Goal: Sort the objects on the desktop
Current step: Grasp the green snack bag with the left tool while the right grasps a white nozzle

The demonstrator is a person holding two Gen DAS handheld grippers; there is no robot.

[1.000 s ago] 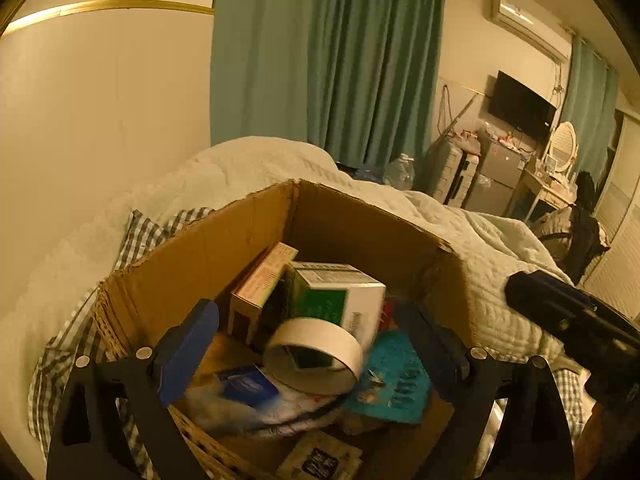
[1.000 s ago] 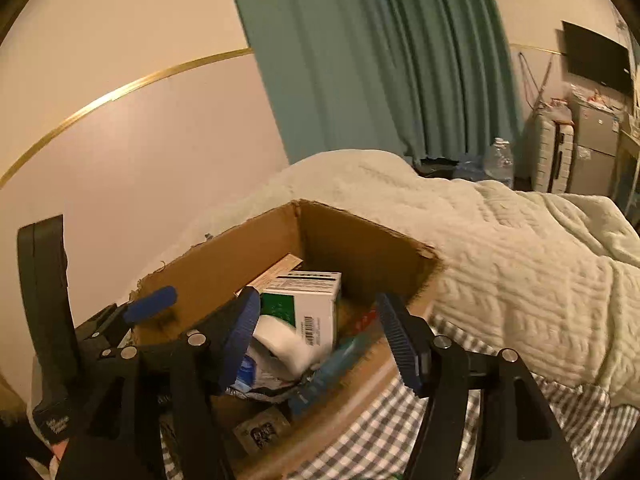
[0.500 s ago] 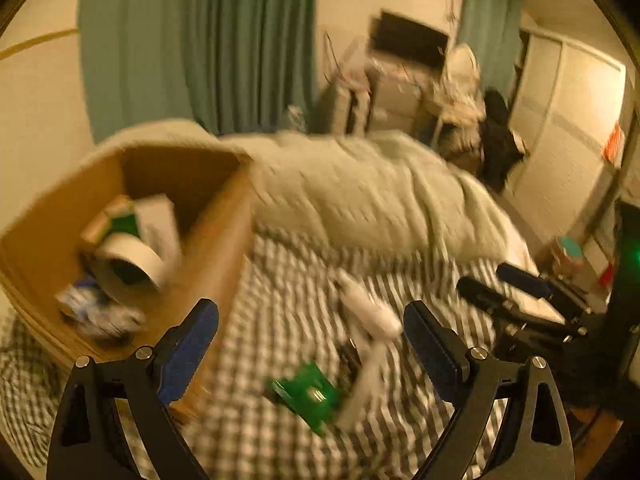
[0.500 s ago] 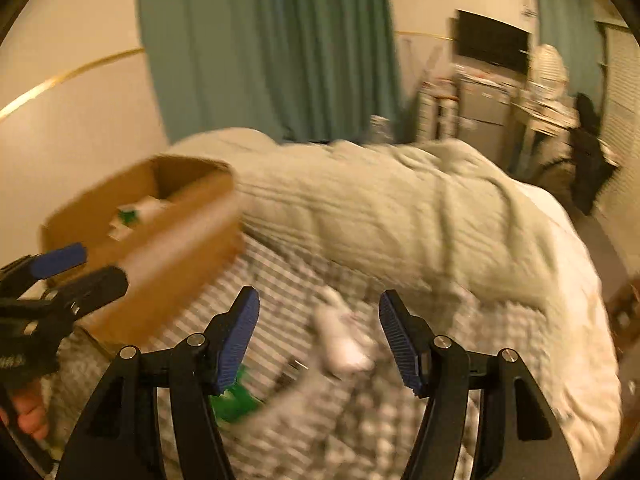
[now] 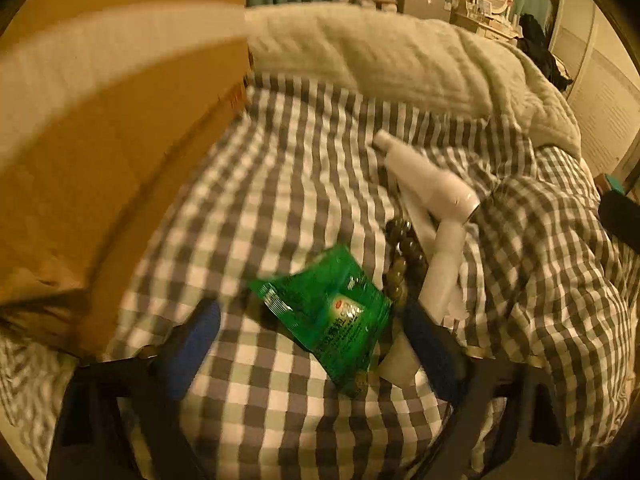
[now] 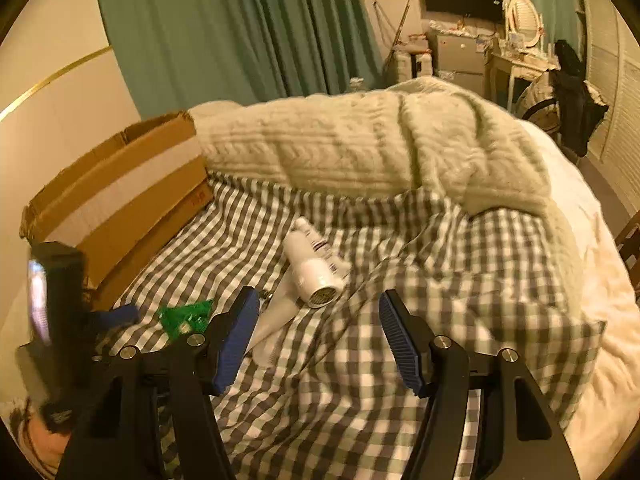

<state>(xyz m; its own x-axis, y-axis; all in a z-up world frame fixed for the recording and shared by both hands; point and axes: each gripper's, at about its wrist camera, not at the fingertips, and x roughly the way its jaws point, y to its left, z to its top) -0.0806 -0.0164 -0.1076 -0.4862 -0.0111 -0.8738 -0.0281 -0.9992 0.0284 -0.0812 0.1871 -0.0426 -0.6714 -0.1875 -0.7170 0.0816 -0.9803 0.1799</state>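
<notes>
Left wrist view: left gripper [image 5: 310, 334] low centre of frame, pointing down at checked sheet [image 5: 280, 184]; jaws closing, blue pads not yet pressing on anything.
Green packet [image 5: 334, 316]: flat on the sheet, centre-bottom; between the two left fingers, nearer the right-hand one; its right edge just beside that finger, contact cannot be told. Clear gap to the left-hand finger [image 5: 192, 344].
Dark beads [image 5: 400, 256]: string of round beads just right of and above the packet, touching or overlapping its upper right edge.
White bottle [image 5: 430, 184]: lying on its side, right of centre, above and beyond the fingertips, cap toward upper left.
White tube [image 5: 442, 272]: below the bottle, slanting down toward the right-hand finger, just beside it.
Cardboard box [image 5: 100, 152]: fills left side, blurred, pale tape band across it; standing on the sheet well left of the packet.
Right wrist view: right gripper [image 6: 320, 340] lower centre, jaws apart, nothing between them but sheet.
Bottle in right view: just above the gap between the fingers, beyond the tips, apart from both.
Packet in right view: lower left, left of the right gripper's left-hand finger, outside its jaws.
Left gripper in right view: dark body at far left edge, blue tip near the packet.
Cream blanket [image 6: 380, 148]: bunched across upper middle behind everything.
</notes>
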